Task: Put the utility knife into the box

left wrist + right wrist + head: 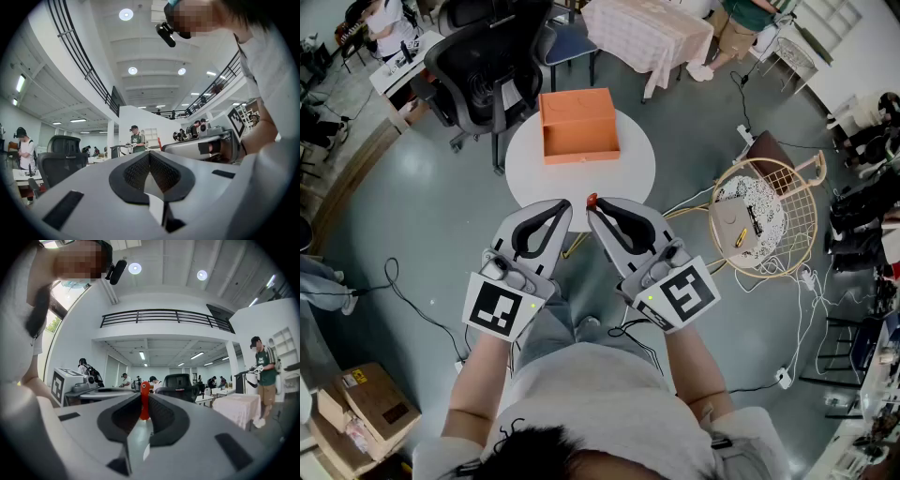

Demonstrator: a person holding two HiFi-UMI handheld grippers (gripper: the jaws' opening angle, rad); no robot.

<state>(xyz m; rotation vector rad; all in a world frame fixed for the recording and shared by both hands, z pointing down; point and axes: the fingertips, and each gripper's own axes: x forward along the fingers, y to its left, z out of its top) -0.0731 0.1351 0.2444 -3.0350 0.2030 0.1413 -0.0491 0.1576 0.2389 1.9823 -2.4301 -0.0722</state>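
Head view, left gripper [559,210]: my jaws are pressed together with nothing between them. It hangs idle just beside my right one, low in front of me.
Box [579,125]: orange and open-topped. It sits on the round white desk [637,173], ahead of both grippers and well apart from them.
Utility knife [592,200]: not yet in the box. Only its red end shows, poking past my right jaw tips. The right gripper view shows it standing upright between the pads.
Right gripper [595,211]: clamped on the utility knife, and as far as I can judge only out near the tips.
Risk, grip: with so little of it pinched, the knife could pivot or slip loose during the reach forward.
Risk, release: letting go too early or off-centre could make it strike the box rim and land on the desk or the floor.
Risk, left side: my idle gripper, carried this close, could bump the loaded one.
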